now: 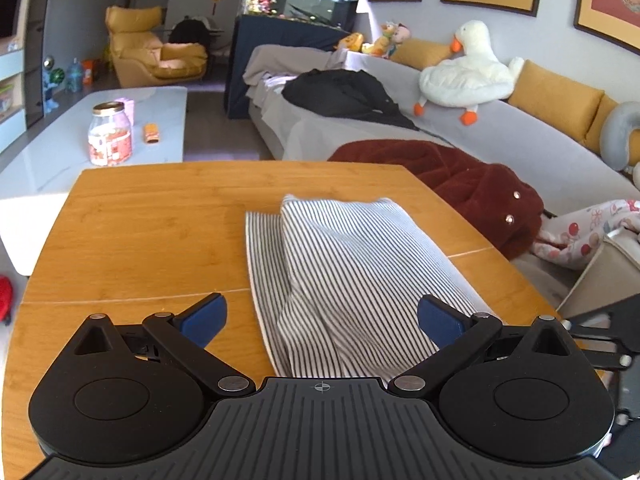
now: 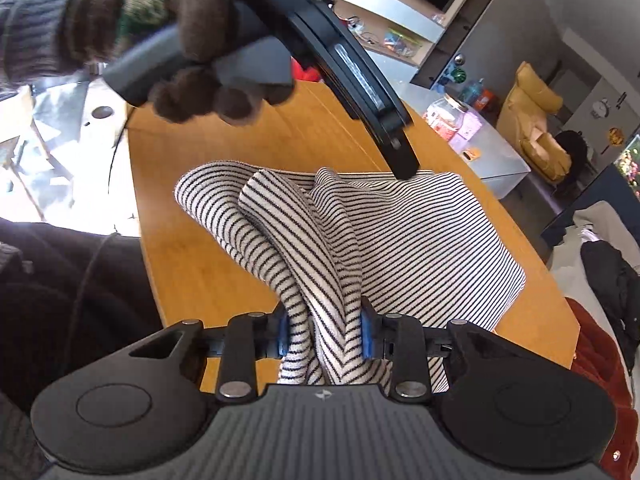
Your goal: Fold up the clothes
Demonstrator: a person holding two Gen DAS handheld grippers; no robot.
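Observation:
A black-and-white striped garment (image 1: 352,264) lies partly folded on the wooden table (image 1: 152,232). In the left wrist view my left gripper (image 1: 322,320) is open wide, low over the garment's near end, with its blue pads (image 1: 204,320) on either side of the cloth. In the right wrist view my right gripper (image 2: 324,336) is shut on a bunched fold of the striped garment (image 2: 420,232) and holds it raised off the table (image 2: 192,264). A gloved hand (image 2: 160,40) holds the left gripper (image 2: 402,164), whose tip rests at the garment's far edge.
A grey sofa (image 1: 500,140) to the right holds a red-brown fleece coat (image 1: 460,184), a black jacket (image 1: 344,92) and a white goose plush (image 1: 468,72). A pale coffee table (image 1: 60,152) with a jar (image 1: 110,136) stands to the left, with a yellow armchair (image 1: 152,52) behind.

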